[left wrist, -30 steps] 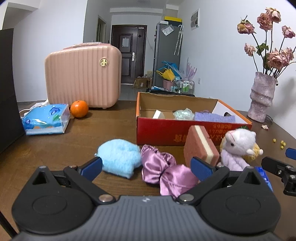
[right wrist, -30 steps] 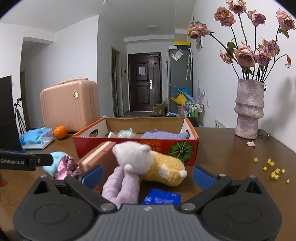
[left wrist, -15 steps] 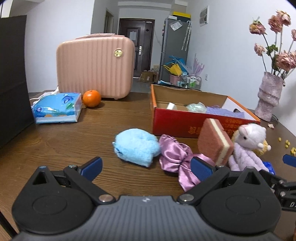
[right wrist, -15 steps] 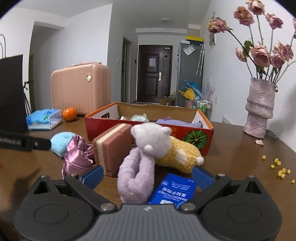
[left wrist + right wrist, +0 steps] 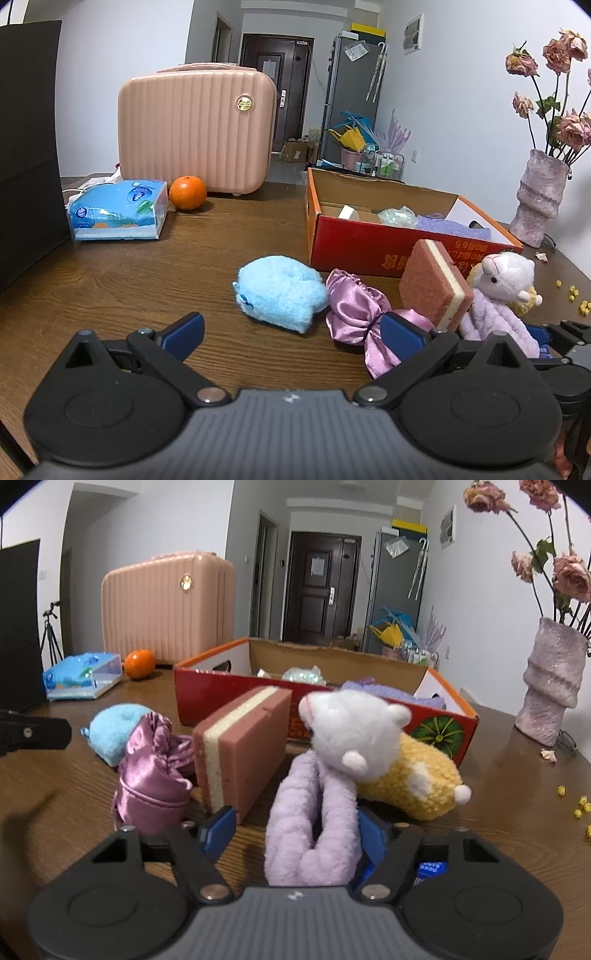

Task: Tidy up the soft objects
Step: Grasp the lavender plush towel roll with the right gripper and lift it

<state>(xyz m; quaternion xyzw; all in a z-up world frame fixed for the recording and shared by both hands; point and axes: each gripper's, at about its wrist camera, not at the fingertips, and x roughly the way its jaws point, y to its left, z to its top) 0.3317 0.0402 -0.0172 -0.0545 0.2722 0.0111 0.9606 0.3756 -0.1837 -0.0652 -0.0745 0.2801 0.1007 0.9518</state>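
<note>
A white-headed plush toy (image 5: 343, 753) with a lilac and yellow body lies on the wooden table before a red cardboard box (image 5: 207, 686). My right gripper (image 5: 295, 830) is open, its jaws either side of the toy's lilac part (image 5: 314, 827). A pink sponge (image 5: 240, 753), a purple satin pouch (image 5: 151, 771) and a blue fluffy ball (image 5: 110, 727) lie to the left. My left gripper (image 5: 291, 332) is open and empty, just short of the blue ball (image 5: 280, 291) and the pouch (image 5: 358, 314). The toy (image 5: 502, 291), sponge (image 5: 432, 284) and box (image 5: 369, 243) also show there.
A pink suitcase (image 5: 195, 129), an orange (image 5: 187, 192) and a tissue pack (image 5: 118, 210) stand at the back left. A vase of dried roses (image 5: 550, 690) stands at right, with yellow crumbs (image 5: 580, 805) near it. A blue packet (image 5: 428, 867) lies under my right gripper.
My right gripper has moved forward and narrowed around the toy's lilac part. My left gripper has drawn back and shifted left, so the soft things sit further right in its view.
</note>
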